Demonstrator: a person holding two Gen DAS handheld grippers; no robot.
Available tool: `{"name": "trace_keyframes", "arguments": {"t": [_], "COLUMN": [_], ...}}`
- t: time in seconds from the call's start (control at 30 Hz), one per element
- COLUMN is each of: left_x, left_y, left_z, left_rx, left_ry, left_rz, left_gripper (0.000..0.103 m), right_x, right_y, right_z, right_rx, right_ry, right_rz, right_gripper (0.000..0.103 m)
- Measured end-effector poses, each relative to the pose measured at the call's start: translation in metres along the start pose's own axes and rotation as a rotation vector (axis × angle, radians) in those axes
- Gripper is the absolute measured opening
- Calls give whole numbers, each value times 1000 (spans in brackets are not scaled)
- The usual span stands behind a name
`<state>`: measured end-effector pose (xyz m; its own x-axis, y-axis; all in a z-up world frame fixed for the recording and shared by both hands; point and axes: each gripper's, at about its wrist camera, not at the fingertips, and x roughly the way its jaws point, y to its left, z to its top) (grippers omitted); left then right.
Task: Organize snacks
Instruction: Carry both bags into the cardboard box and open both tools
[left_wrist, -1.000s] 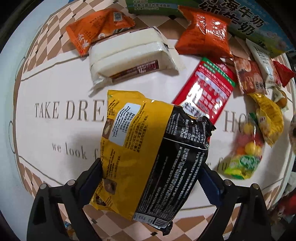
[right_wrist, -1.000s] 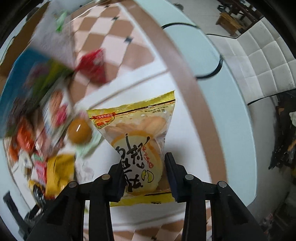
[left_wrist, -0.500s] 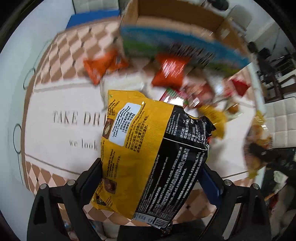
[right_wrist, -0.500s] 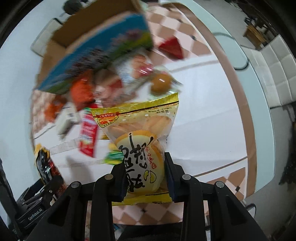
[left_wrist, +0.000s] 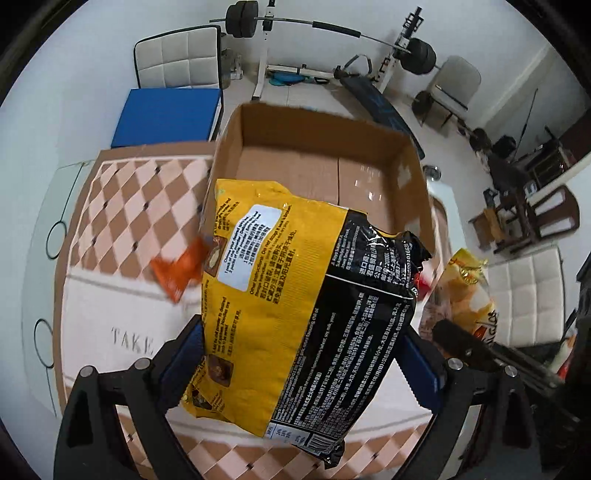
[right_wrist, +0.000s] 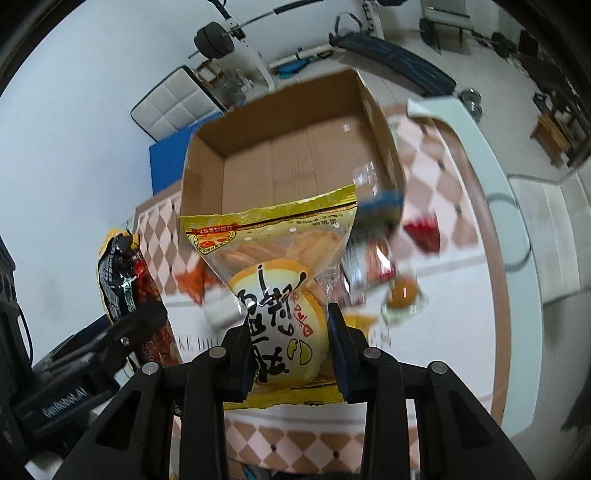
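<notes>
Left wrist view: left gripper (left_wrist: 301, 354) is clamping the noodle pack (left_wrist: 295, 295) above the cardboard box (left_wrist: 321, 155), ready for dropping; right gripper (right_wrist: 291, 354) is squeezing the cake packet (right_wrist: 280, 295) before the same box.

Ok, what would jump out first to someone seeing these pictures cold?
Two held snacks fill the views: a yellow-and-black packet in the left gripper and a yellow bag of cakes in the right gripper. Behind both, an open cardboard box on the checkered table shows a bare floor.
</notes>
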<state>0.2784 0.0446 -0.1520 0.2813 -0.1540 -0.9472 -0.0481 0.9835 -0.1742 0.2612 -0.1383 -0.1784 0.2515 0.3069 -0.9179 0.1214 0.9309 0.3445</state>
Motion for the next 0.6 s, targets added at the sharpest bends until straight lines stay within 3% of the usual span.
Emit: {"name": "trace_keyframes", "arguments": {"t": [0.2,0.37,0.6], "left_x": [33,87,166], "left_y": [0,3,5], "left_z": [82,141,183], "left_rx": [-73,-142,-233], "left_ry": [47,140,265], "left_rz": [-51,-102,-139], "left_gripper": [97,97,97], "right_x": [16,55,121], "right_y": [5,-1,-17], "right_z": [73,134,192], "right_rx": [-6,1,25], "right_ry": [-10,28,110], "right_rz": [-11,-31,-36], "right_gripper": [36,36,36]}}
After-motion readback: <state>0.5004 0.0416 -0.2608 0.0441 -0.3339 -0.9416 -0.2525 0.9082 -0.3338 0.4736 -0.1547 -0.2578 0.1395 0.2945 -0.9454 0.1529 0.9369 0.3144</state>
